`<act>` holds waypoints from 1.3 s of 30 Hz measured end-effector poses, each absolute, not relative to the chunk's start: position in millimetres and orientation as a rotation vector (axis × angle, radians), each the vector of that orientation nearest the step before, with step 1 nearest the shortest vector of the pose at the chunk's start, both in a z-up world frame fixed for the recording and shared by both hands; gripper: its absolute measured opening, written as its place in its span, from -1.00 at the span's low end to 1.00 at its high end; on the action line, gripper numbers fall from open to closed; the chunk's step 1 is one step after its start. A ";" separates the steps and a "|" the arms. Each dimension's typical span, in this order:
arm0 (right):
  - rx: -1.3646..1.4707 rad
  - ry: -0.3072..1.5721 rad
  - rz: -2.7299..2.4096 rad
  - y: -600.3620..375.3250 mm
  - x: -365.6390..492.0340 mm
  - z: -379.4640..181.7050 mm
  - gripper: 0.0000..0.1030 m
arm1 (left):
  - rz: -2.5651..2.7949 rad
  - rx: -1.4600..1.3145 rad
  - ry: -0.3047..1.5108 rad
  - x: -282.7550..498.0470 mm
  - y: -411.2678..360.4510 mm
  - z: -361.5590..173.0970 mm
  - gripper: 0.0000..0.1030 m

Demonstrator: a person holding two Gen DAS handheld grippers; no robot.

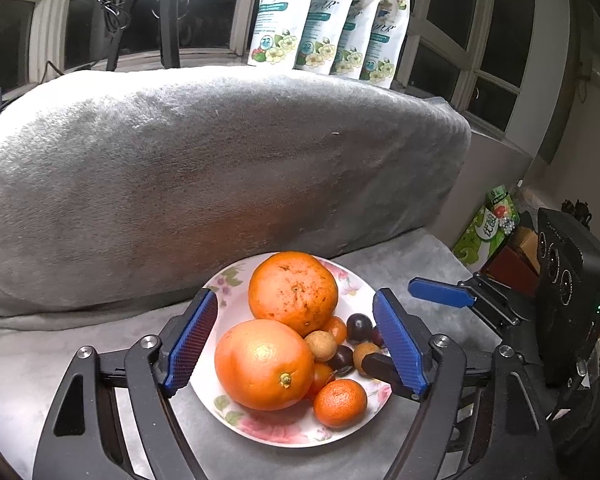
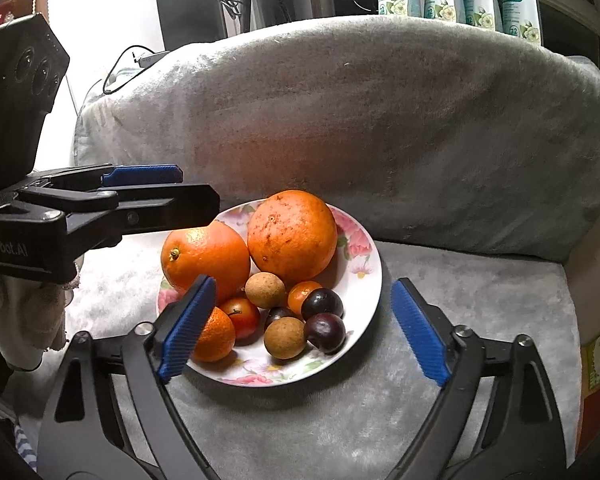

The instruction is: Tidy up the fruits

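Observation:
A floral plate (image 1: 354, 280) (image 2: 360, 264) sits on a grey-covered sofa seat. It holds two large oranges (image 1: 265, 364) (image 1: 293, 292), a small mandarin (image 1: 340, 398), several dark plums (image 2: 324, 332), brown longans (image 2: 265, 289) and small red-orange fruits (image 2: 244, 316). My left gripper (image 1: 296, 340) is open, its blue pads either side of the fruit above the plate. My right gripper (image 2: 304, 324) is open over the plate's near side; it also shows at the right of the left wrist view (image 1: 404, 322). Both are empty.
The grey blanket-covered sofa back (image 1: 220, 168) rises right behind the plate. White flowered pouches (image 1: 328, 24) stand on the window ledge behind. A green box (image 1: 488, 224) sits right of the seat. The left gripper's body (image 2: 100, 208) reaches in from the left.

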State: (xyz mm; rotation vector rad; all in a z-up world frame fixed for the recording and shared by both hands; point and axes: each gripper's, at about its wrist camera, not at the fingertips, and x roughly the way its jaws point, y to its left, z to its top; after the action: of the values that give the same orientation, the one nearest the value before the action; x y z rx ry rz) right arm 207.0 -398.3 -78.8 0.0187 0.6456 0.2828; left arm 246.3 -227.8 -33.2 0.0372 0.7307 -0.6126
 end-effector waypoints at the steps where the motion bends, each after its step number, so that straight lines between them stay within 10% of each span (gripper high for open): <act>1: 0.021 0.644 0.282 -398.8 206.2 -78.5 0.84 | -0.611 0.038 0.731 246.3 -227.9 -33.1 0.56; 39: 0.047 0.536 0.073 -387.2 122.4 -17.9 1.00 | -0.540 0.017 0.576 155.6 -168.7 15.5 0.56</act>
State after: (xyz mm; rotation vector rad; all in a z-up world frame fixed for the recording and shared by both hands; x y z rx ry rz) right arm 122.4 -387.2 -17.9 0.0470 0.5358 0.0728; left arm 155.6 -168.7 15.5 0.0172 0.5758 -0.5404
